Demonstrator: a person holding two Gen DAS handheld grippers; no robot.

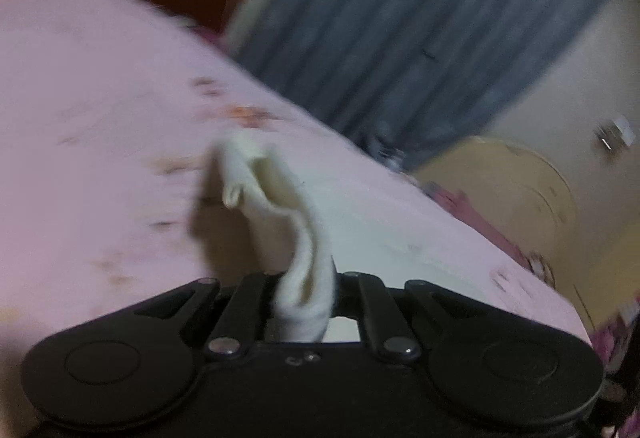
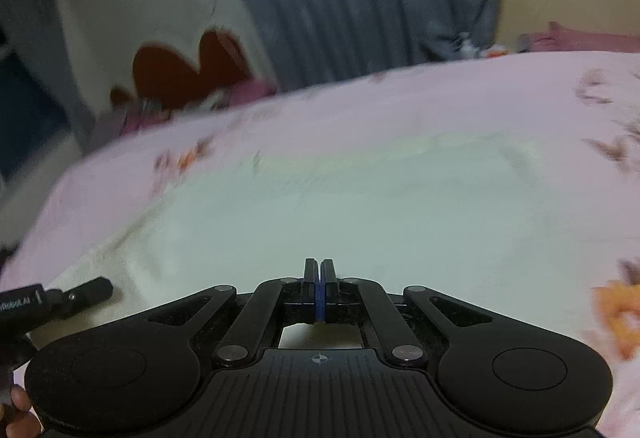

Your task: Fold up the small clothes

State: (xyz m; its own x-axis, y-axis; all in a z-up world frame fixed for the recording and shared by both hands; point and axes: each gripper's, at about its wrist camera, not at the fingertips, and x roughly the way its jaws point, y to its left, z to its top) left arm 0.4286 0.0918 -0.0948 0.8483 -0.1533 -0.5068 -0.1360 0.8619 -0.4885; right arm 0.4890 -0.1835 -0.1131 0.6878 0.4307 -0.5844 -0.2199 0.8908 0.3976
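Observation:
In the left wrist view my left gripper is shut on a small cream-white garment. The cloth hangs bunched from the jaws above the pink floral bedsheet. In the right wrist view my right gripper is shut and empty, its blue pads pressed together. It hovers over a pale white cloth spread flat on the pink bedsheet. Part of the left gripper shows at the left edge of that view. Both views are blurred by motion.
A grey-blue curtain hangs behind the bed. A dark red scalloped headboard stands at one end of the bed. A cream rounded piece of furniture stands past the bed's edge.

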